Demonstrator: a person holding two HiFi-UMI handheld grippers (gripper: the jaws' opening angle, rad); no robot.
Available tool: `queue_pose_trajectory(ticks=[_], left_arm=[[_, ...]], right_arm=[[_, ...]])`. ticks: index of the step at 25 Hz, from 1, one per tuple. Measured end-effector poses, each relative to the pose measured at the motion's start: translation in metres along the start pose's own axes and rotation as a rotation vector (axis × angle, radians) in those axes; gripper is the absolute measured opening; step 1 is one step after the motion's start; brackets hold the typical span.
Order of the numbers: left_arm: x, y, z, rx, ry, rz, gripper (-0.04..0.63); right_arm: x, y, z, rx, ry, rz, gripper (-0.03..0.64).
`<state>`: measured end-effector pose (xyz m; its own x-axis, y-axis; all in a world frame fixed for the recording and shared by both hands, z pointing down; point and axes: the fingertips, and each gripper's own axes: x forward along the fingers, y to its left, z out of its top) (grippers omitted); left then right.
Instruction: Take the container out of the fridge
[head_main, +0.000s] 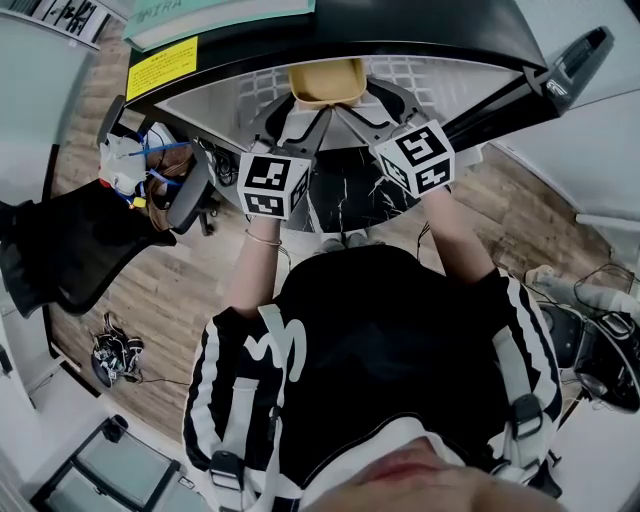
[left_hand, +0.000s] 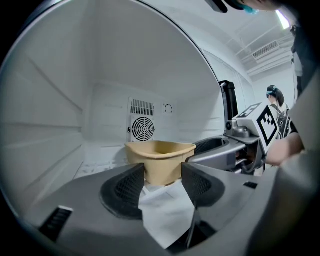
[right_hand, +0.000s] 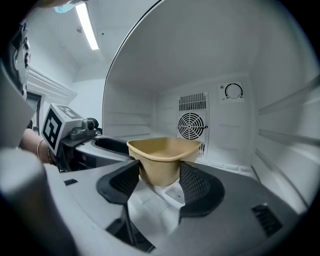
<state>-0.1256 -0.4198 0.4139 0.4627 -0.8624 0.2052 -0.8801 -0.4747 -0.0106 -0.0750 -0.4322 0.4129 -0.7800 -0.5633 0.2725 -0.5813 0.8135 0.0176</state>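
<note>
both left tongs (left_hand: 163, 175) and right tongs (right_hand: 159, 172) clamp container (head_main: 328, 84).

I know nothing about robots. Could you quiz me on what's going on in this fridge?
1. True or false: the left tongs are empty.
2. The container is: A tan, B blue, C red?
3. Fill in: on the fridge back wall behind it sits a round ____.
Key: 1 false, the left tongs and the right tongs both grip the container; 2 A; 3 fan.
</note>
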Motion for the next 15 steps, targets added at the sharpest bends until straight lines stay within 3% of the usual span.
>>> queue_pose_trajectory(ticks=[15], left_arm=[[-0.012,-0.016,0.008,0.007,-0.054,0.050,0.236]], right_arm=[[-0.018,0.006,0.006,-0.033,-0.063,0.026,0.255]])
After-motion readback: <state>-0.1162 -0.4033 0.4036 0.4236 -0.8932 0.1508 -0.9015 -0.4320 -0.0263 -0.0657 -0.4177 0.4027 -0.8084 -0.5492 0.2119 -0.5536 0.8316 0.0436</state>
